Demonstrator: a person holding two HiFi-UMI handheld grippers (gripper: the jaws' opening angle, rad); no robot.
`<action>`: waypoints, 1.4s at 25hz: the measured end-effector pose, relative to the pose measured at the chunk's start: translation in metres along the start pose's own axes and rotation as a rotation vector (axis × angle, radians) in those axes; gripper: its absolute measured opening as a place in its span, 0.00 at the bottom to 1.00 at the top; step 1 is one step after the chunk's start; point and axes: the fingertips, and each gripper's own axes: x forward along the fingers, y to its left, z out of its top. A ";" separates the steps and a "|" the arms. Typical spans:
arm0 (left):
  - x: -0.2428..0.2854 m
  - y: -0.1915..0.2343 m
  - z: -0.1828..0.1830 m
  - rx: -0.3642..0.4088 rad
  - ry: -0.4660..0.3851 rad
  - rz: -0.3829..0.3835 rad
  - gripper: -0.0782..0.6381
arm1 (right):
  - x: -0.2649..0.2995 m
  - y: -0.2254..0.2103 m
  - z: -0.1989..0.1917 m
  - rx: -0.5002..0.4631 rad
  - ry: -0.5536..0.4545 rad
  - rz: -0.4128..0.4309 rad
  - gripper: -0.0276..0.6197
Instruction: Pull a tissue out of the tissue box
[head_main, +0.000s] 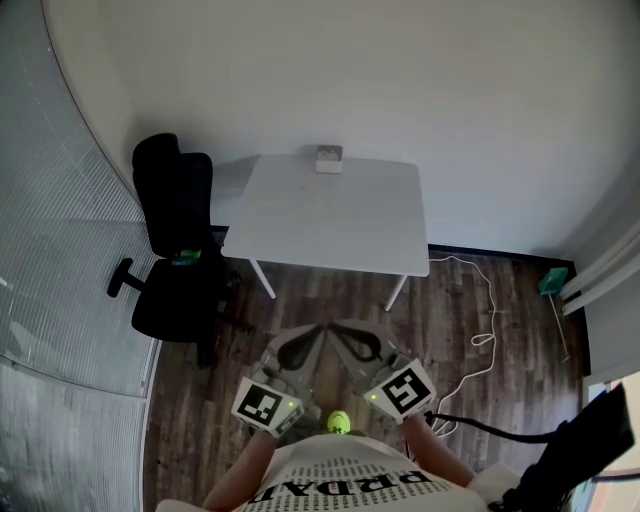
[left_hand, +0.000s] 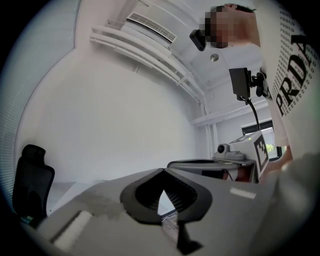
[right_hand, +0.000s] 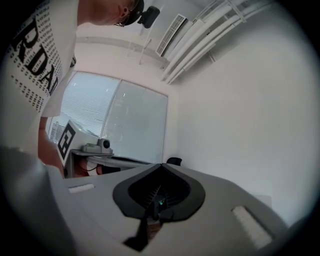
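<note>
Facing tissue box (head_main: 329, 158); hand-held grippers (head_main: 318, 329) (head_main: 343, 327) shut (empty).

Ahead of your left gripper (head_main: 303, 341) and right gripper (head_main: 352, 338): open wood floor (head_main: 330, 300), then the white table (head_main: 330, 215), its top open as far as the tissue box (head_main: 329, 158) at the far edge by the wall.

Left of your left gripper: black office chair (head_main: 175, 240), just beside the table's left edge, narrowing that side.

Right of your right gripper: white cable (head_main: 487, 300) looping across the floor; black cable (head_main: 490, 428) near your right arm.
</note>
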 end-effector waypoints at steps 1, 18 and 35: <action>0.004 0.003 0.000 -0.001 0.000 0.000 0.10 | 0.002 -0.004 -0.001 0.009 -0.001 -0.003 0.04; 0.059 0.094 0.011 -0.010 -0.047 -0.031 0.10 | 0.084 -0.072 -0.005 -0.016 -0.005 -0.051 0.04; 0.113 0.214 0.031 -0.025 -0.051 -0.127 0.10 | 0.196 -0.143 -0.001 -0.037 0.006 -0.153 0.04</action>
